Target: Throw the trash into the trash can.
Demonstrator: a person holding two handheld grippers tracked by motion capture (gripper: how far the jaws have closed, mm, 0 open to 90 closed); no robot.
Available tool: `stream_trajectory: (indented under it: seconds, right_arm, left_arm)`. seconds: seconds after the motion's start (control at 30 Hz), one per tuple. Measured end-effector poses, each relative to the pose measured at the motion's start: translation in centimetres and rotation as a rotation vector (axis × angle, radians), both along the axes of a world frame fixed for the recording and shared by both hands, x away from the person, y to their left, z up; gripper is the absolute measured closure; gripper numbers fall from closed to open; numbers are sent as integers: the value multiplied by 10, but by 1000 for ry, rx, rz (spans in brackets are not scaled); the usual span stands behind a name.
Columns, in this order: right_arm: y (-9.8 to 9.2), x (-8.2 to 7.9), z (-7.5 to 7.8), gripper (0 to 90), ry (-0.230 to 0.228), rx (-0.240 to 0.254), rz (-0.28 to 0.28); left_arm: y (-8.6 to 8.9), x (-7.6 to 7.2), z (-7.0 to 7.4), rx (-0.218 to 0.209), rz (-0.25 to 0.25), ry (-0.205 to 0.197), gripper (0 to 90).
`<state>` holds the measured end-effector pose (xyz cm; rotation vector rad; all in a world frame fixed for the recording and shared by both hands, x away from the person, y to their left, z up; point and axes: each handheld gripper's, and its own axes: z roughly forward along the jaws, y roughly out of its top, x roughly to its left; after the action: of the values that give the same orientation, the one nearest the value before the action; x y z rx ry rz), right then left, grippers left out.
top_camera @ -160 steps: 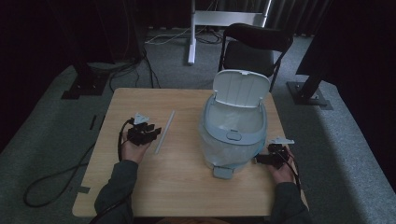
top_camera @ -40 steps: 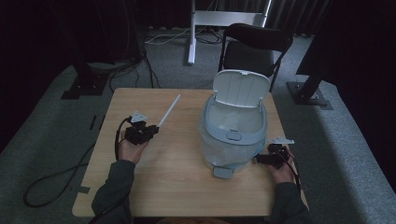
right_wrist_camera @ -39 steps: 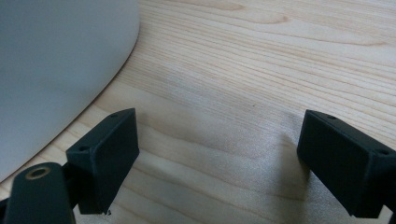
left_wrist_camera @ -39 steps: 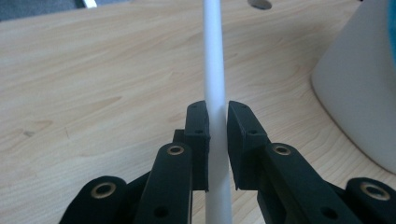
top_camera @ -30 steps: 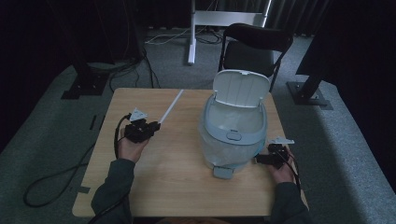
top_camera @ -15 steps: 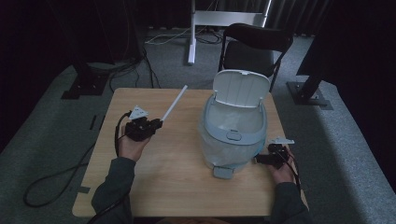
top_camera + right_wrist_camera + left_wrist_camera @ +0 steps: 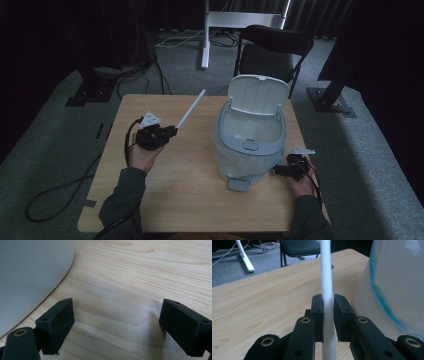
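A long white stick [image 7: 190, 108] slants up and to the right from my left gripper [image 7: 170, 132], which is shut on its lower end. In the left gripper view the white stick [image 7: 326, 277] runs straight up between the two black pads [image 7: 318, 312] that press on it. A pale grey bin [image 7: 250, 145] with a plastic liner and its lid [image 7: 258, 95] raised stands right of centre on the wooden table [image 7: 170, 190]. The bin's wall [image 7: 397, 282] is close on the right of the held stick. My right gripper [image 7: 276, 170] rests by the bin's right side, open [image 7: 117, 322] and holding nothing.
A black folding chair [image 7: 272, 50] stands behind the table. A white stand [image 7: 220, 22] and cables lie on the grey floor beyond. The bin's foot pedal [image 7: 239, 184] juts toward the table's near edge. Bare wood lies between my two hands.
The stick lay flat on the table at first. My left gripper has picked it up and raised it, its far tip swinging up and right toward the bin. The right hand has stayed put.
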<state>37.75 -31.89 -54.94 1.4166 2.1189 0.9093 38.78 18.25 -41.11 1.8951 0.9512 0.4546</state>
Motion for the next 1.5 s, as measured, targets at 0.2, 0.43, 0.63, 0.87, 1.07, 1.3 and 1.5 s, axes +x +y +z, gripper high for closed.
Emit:
stream_trajectory:
  seconds: [0.2,0.43,0.63,0.87,1.07,1.3,1.5]
  right_arm:
    - [0,0,0,116,0,0,0]
    - [0,0,0,116,0,0,0]
    - [0,0,0,116,0,0,0]
    - [0,0,0,116,0,0,0]
    - [0,0,0,116,0,0,0]
    - [0,0,0,116,0,0,0]
    - [0,0,0,116,0,0,0]
  left_arm:
    - [-5,-1,3,6,-17,-10,793]
    - [-8,-3,6,3,-43,-17,793]
    - [-7,-2,6,-28,-69,-6,793]
    - [-6,-4,8,-76,-133,-5,792]
    - [-7,-6,10,-87,-161,-11,792]
    - [-5,-8,11,-118,-188,-10,792]
    - [-2,-12,8,-134,-218,-4,792]
